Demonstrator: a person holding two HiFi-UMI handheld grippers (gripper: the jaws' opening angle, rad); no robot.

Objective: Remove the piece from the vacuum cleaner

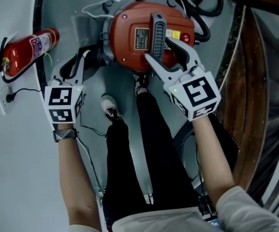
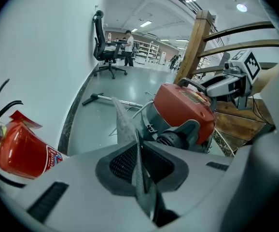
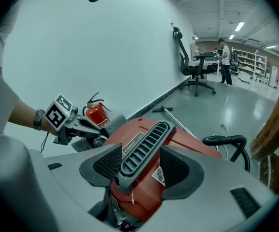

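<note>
The red vacuum cleaner (image 1: pixel 130 37) stands on the grey floor ahead of the person's feet. My right gripper (image 1: pixel 158 48) is shut on its black ribbed handle (image 3: pixel 142 146), with a pad on each side. At the vacuum's left, next to the black hose socket (image 1: pixel 98 57), is my left gripper (image 1: pixel 79 57). In the left gripper view its pads are closed on a thin grey textured sheet-like piece (image 2: pixel 122 122) that sticks up out of the jaws. The right gripper view shows that grey piece (image 3: pixel 111 121) held beside the vacuum body. I cannot tell whether the piece is still attached.
A red fire extinguisher (image 1: pixel 28 52) lies by the white wall at the left, near a wall socket (image 1: pixel 6 100) with a cable. A wooden railing (image 1: pixel 255 81) runs along the right. A black hose (image 1: pixel 202 13) coils behind the vacuum. The person's shoes (image 1: pixel 110 105) are just below it.
</note>
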